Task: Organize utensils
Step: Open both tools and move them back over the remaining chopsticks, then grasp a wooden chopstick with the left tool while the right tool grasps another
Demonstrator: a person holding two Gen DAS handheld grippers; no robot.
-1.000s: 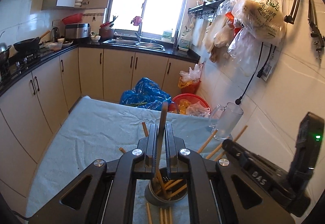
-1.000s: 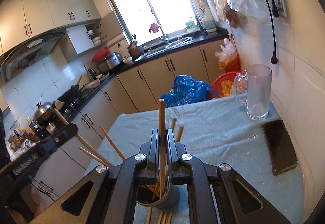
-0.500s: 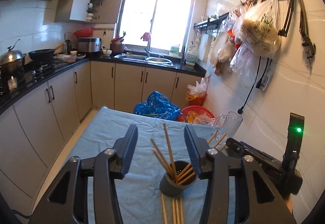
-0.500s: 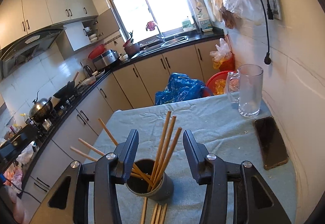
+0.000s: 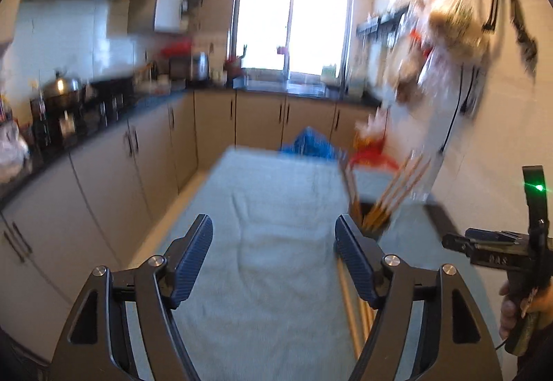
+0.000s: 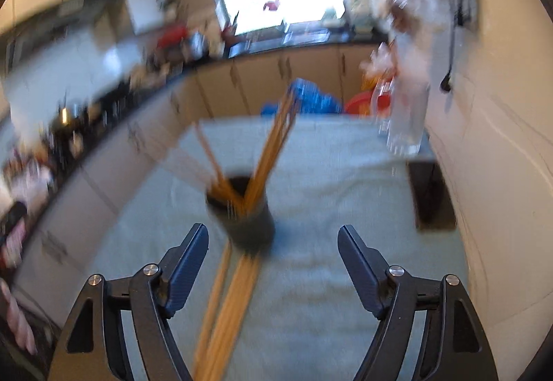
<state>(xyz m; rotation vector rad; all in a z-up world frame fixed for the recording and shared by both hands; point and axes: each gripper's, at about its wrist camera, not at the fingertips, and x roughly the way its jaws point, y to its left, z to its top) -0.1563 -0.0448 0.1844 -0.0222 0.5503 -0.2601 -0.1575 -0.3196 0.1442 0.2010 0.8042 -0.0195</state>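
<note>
A dark round cup [image 6: 247, 220] stands on the pale blue cloth [image 6: 328, 194] with several wooden chopsticks [image 6: 273, 146] leaning out of it. More loose chopsticks [image 6: 224, 308] lie flat on the cloth in front of the cup. My right gripper [image 6: 273, 260] hovers just short of the cup, its jaws opening with nothing between them. In the left wrist view the cup [image 5: 371, 223] with its chopsticks [image 5: 397, 191] sits behind the right finger, and loose chopsticks [image 5: 352, 305] lie below. My left gripper [image 5: 274, 254] is over bare cloth, jaws opening and empty. Both views are blurred.
A glass mug [image 6: 404, 118] stands at the table's far right, with a dark phone [image 6: 432, 197] by the wall. The other handheld gripper and a hand [image 5: 518, 298] show at the left view's right edge. Cabinets [image 5: 138, 156] line the left; a blue bag [image 5: 311, 146] lies beyond the table.
Both grippers let go of the chopsticks they held over the cup and opened wide. Both pulled back from the cup; the left one swung left, so the cup now sits to its right.
</note>
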